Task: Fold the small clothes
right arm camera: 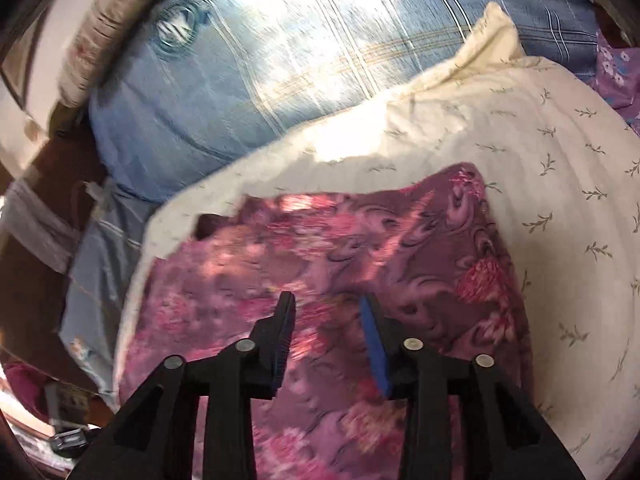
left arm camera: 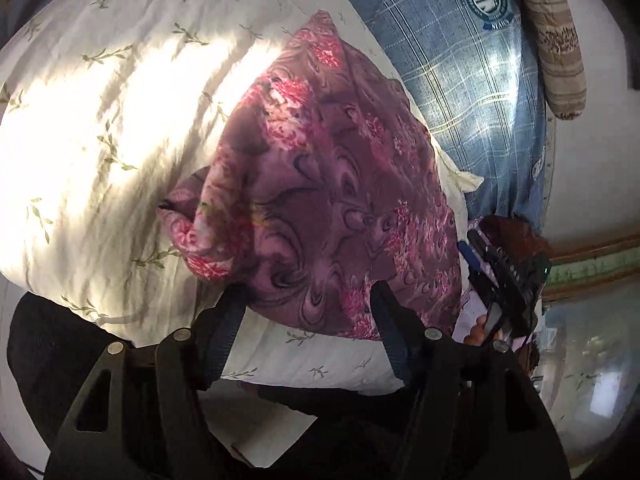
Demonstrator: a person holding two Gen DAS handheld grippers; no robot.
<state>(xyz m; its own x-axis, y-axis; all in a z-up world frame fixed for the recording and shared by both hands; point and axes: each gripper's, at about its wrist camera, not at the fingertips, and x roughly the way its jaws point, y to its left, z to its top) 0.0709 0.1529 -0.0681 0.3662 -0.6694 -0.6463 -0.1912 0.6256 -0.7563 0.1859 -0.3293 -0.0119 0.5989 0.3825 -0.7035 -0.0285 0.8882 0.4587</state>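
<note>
Garment point(left arm camera: 320, 200): lying on pillow point(left arm camera: 100, 120), partly folded, one edge turned over; more folds remaining, I am judging. I am holding left tongs point(left arm camera: 310, 296) and right tongs point(right arm camera: 327, 304) open, gripping nothing.

Home bedroom | ahead of the tool: cream pillow point(right arm camera: 520, 152) with leaf sprigs, sunlit | beyond it: blue plaid bedding point(left arm camera: 460, 60) bearing a round emblem | farther back at the edge: striped brown bolster point(left arm camera: 556, 40) | off to the side: dark wooden bed frame point(right arm camera: 48, 168)
</note>
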